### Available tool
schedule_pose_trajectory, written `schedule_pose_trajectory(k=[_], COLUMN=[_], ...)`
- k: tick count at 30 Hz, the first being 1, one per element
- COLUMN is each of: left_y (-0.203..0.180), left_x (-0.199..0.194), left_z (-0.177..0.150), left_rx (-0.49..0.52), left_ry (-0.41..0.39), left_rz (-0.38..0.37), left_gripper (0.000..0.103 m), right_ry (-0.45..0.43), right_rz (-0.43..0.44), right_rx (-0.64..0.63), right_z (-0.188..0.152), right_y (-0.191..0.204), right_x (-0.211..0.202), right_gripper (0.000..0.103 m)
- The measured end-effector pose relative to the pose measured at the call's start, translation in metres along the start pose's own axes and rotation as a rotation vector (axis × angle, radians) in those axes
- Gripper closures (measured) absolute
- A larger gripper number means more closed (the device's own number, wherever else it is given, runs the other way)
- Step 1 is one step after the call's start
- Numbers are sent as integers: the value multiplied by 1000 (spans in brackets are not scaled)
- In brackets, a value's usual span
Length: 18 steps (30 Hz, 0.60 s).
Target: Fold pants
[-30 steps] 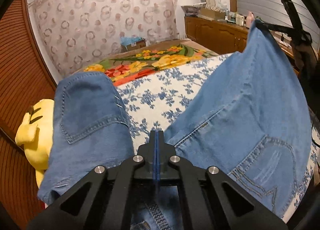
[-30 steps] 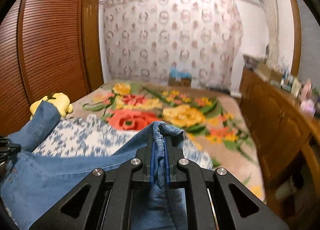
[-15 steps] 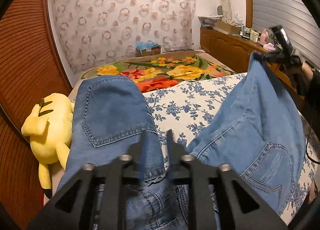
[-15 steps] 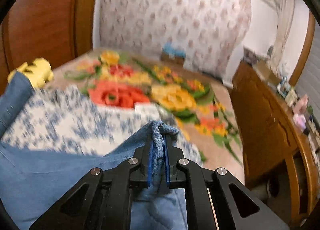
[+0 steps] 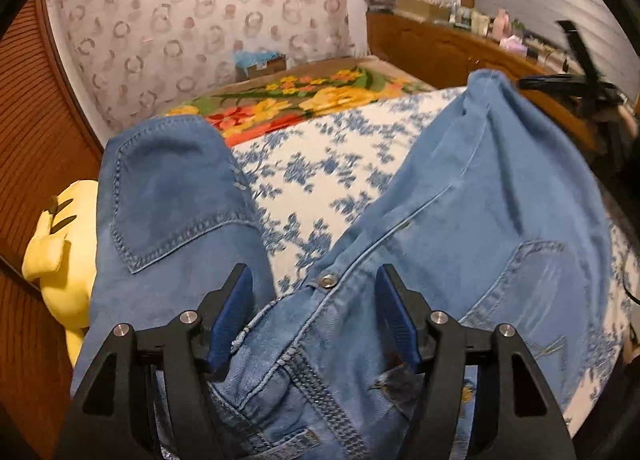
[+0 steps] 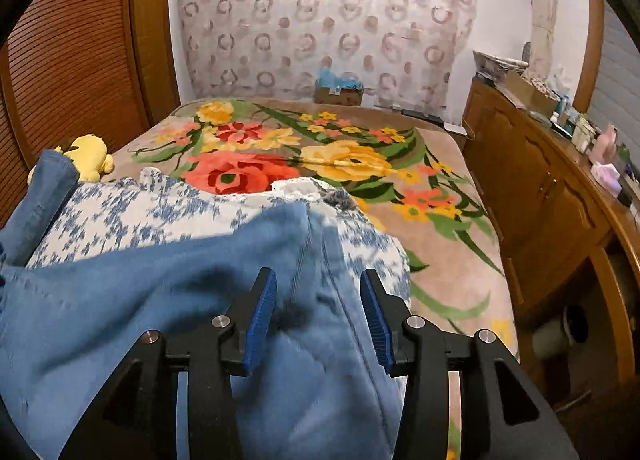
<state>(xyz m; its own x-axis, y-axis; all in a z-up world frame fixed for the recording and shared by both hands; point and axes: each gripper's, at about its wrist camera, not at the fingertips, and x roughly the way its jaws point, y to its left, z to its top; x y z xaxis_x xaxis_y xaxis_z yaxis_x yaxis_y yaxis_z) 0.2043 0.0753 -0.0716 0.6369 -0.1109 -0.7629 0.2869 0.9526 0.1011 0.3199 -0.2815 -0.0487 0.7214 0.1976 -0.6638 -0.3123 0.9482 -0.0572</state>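
- Left wrist view, nearest: the left gripper (image 5: 314, 312) stands over the waistband of the jeans (image 5: 460, 227), its jaws opening, with denim lying loose between the blue pads (image 5: 230, 316) and neither pad pressing on it.
- Just ahead of those pads sits the metal waist button (image 5: 328, 280), with the zipper fly below it; a back pocket lies flat to the left and a second pocket to the right.
- Right wrist view, nearest: the right gripper (image 6: 318, 314) is over the far end of the jeans, jaws likewise opening, and cloth runs under the gap without being pinched.
- The jeans lie across a blue-flowered sheet (image 5: 320, 163) on the bed, bent into a rough V, so I judge the garment is just being laid down rather than folded.
- To do this step well, I would let the denim settle fully before lifting away, so no fold drags along on a pad, then smooth the legs to lie one on the other.
- Farther off: a yellow plush toy (image 5: 60, 244) at the left edge, a bright floral blanket (image 6: 320, 155), and a wooden cabinet (image 6: 552, 195) along the right.
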Motion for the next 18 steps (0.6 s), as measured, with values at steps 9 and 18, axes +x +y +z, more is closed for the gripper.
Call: schedule_pose_trajectory(k=[9, 18], left_y=[-7, 19], left_x=[-23, -35], left_z=[-8, -6], left_rx=[66, -74], left_ry=[-30, -78], left_rz=[76, 62], left_gripper=[88, 86], right_ry=[-26, -22], right_rz=[24, 25], right_rx=[30, 90], right_z=[-35, -58], right_y=[-12, -21], right_x=[-36, -53], right_gripper=[57, 57])
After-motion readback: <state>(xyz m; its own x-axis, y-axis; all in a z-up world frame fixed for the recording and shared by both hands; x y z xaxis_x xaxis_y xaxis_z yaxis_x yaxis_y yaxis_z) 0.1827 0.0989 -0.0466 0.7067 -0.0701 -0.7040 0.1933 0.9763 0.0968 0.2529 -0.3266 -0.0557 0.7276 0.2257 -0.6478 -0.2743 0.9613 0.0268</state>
